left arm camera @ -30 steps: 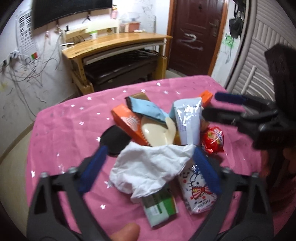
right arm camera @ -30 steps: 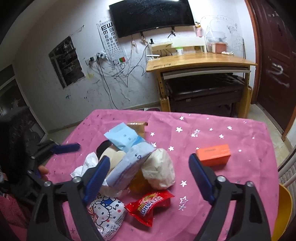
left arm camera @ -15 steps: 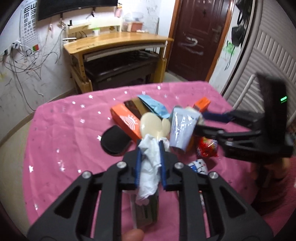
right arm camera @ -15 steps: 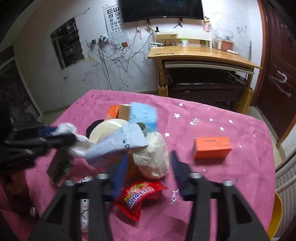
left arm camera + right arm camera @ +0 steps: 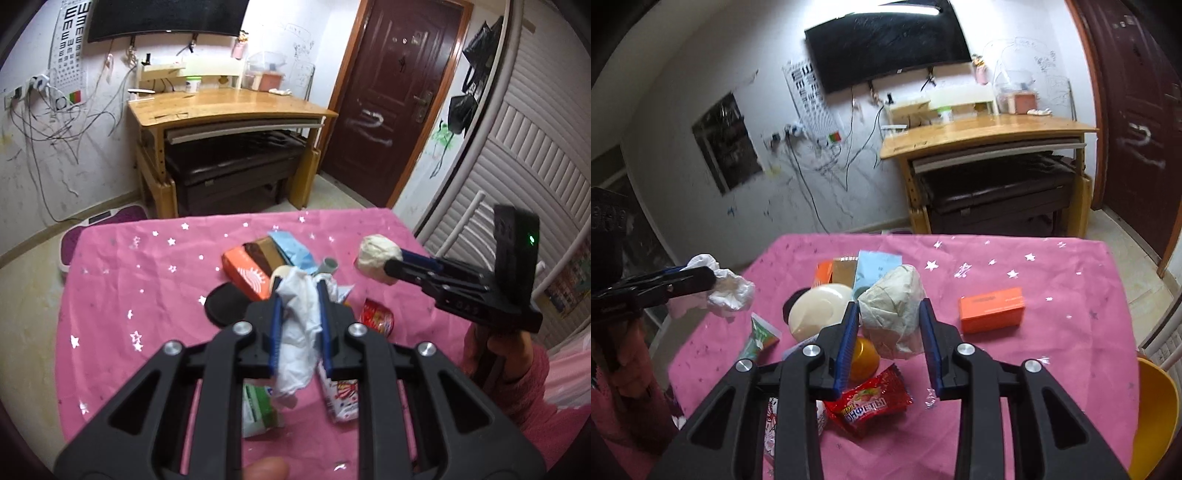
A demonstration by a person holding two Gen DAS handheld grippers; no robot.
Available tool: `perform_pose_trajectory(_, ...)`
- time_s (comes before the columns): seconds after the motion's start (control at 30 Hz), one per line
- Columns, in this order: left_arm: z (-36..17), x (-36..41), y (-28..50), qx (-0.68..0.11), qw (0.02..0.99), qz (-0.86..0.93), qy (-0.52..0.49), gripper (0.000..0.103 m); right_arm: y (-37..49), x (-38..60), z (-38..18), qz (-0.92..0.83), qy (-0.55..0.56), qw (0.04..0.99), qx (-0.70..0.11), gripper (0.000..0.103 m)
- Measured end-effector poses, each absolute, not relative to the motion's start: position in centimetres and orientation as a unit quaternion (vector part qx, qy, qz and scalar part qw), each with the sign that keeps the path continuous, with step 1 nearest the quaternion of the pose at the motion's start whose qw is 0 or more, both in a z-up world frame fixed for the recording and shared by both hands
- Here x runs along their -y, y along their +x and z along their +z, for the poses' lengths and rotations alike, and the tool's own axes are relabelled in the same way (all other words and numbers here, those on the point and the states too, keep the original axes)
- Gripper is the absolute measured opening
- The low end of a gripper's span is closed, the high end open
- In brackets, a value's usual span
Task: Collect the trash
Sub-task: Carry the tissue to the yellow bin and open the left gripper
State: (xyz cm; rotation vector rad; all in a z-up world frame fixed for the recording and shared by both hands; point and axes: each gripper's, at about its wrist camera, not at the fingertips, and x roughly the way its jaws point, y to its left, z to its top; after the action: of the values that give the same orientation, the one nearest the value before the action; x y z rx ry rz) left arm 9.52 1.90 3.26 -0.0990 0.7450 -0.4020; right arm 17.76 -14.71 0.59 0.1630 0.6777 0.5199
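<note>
On the pink star-patterned tablecloth (image 5: 147, 295) lies a heap of trash. My left gripper (image 5: 299, 295) is shut on a crumpled white tissue (image 5: 299, 332) and holds it above the heap. From the right wrist view the same tissue (image 5: 729, 291) hangs at the left gripper (image 5: 709, 277), off the table's left edge. My right gripper (image 5: 889, 306) is shut on a beige crumpled paper wad (image 5: 894, 291), raised over the pile. In the left wrist view that wad (image 5: 376, 253) sits at the tip of the right gripper (image 5: 391, 264).
Still on the cloth: an orange box (image 5: 991, 309) to the right, a red snack packet (image 5: 868, 402), a cream round lid (image 5: 820, 310), a blue packet (image 5: 291, 251), a black disc (image 5: 225, 304) and a green packet (image 5: 258, 410). A yellow chair (image 5: 1156, 406) stands at the right edge.
Both grippers went from open to shut. The left closed on the tissue and lifted it off the heap. The right closed on the paper wad and raised it.
</note>
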Motion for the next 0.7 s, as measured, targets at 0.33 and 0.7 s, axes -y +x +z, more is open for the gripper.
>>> perform_pose_trajectory(0.33, 5.2, 4.5, 9.3, -0.347, 0.909, -0.230, 0.000, 0.016, 14.0, 24.0, 1.2, 0.188, 0.140, 0.927, -0.292, 0.028)
perform_pose_trajectory(0.7, 5.1, 17.6, 10.8, -0.368, 0.869, -0.328, 0.050, 0.016, 10.9, 34.8, -2.2, 0.053, 0.177, 0.937, -0.295, 0.028)
